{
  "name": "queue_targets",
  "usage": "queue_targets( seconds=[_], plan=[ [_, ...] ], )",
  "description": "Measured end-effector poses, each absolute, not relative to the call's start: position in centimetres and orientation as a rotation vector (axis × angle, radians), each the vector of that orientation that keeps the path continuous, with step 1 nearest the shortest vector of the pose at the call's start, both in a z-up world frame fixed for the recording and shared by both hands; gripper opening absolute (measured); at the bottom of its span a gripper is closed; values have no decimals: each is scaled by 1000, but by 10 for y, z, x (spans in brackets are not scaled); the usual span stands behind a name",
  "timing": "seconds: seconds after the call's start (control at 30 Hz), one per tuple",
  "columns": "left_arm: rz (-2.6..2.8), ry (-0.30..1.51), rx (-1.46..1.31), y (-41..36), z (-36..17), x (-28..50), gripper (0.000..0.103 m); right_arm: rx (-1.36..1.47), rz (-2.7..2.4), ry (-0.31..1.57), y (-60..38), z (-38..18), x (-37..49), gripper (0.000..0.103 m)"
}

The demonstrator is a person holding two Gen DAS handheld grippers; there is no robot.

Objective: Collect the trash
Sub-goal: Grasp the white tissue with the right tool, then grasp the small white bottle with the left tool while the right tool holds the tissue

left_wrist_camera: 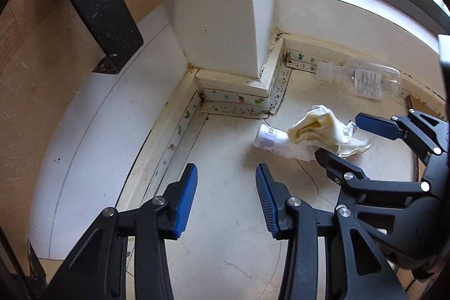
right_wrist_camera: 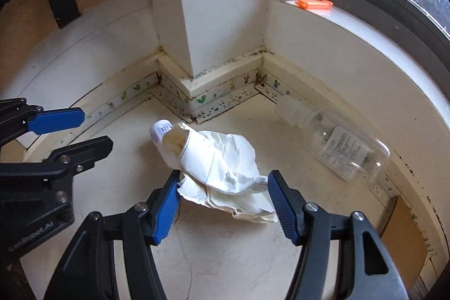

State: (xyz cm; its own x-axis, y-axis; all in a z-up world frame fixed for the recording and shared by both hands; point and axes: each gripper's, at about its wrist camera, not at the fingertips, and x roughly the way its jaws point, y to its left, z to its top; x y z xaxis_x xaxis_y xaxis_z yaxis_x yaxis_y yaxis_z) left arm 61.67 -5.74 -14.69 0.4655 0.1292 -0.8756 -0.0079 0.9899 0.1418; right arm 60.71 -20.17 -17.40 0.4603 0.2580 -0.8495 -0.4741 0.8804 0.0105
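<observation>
While the crumpled white paper [right_wrist_camera: 225, 159] lies on the pale floor [right_wrist_camera: 230, 257] at the centre of the right wrist view, the right gripper [right_wrist_camera: 223, 204] stands spread around its near end, pads just beside the folds and apparently not yet pressing. Closing well probably means sinking a little lower first, so the pads catch the thick bulk, not the loose edge. A small printed tube [right_wrist_camera: 160, 130] peeks out beyond it. The left gripper [left_wrist_camera: 226, 196] hangs spread over bare floor, empty. A clear bottle [right_wrist_camera: 340, 145] lies at right, near the wall.
</observation>
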Motion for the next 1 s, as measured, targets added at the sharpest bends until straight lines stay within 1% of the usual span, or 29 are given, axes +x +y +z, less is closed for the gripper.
queue_targets(
  seconds=[0.03, 0.07, 0.1, 0.13, 0.17, 0.23, 0.27, 0.3, 0.6, 0.77, 0.93, 1.0],
  plan=[
    [80, 1085, 119, -58, -148, 617, 42, -222, 452, 1003, -206, -177, 609, 46],
    [73, 1085, 112, -58, -148, 616, 42, -199, 456, 1019, -211, -179, 611, 38],
    [68, 1084, 107, -59, -148, 617, 42, -163, 464, 1021, -218, -179, 611, 38],
    [63, 1084, 97, -60, -149, 618, 42, -125, 462, 1017, -225, -177, 611, 34],
    [57, 1086, 86, -60, -149, 619, 42, -94, 454, 1026, -233, -175, 611, 32],
    [42, 1093, 47, -59, -149, 622, 45, -42, 445, 1052, -245, -174, 611, 30],
    [39, 1094, 25, -59, -149, 624, 48, -14, 446, 1068, -251, -173, 610, 30],
    [42, 1095, 3, -58, -150, 628, 49, 11, 452, 1079, -256, -172, 609, 29],
    [66, 1124, -142, -69, -165, 663, 49, 159, 456, 1075, -296, -157, 588, 28],
    [122, 1153, -153, -83, -173, 680, 48, 188, 439, 1066, -310, -156, 581, 28],
    [172, 1188, -131, -98, -183, 687, 43, 190, 414, 1051, -315, -153, 577, 28],
    [179, 1201, -111, -104, -188, 688, 36, 194, 389, 1062, -318, -153, 576, 28]
  ],
)
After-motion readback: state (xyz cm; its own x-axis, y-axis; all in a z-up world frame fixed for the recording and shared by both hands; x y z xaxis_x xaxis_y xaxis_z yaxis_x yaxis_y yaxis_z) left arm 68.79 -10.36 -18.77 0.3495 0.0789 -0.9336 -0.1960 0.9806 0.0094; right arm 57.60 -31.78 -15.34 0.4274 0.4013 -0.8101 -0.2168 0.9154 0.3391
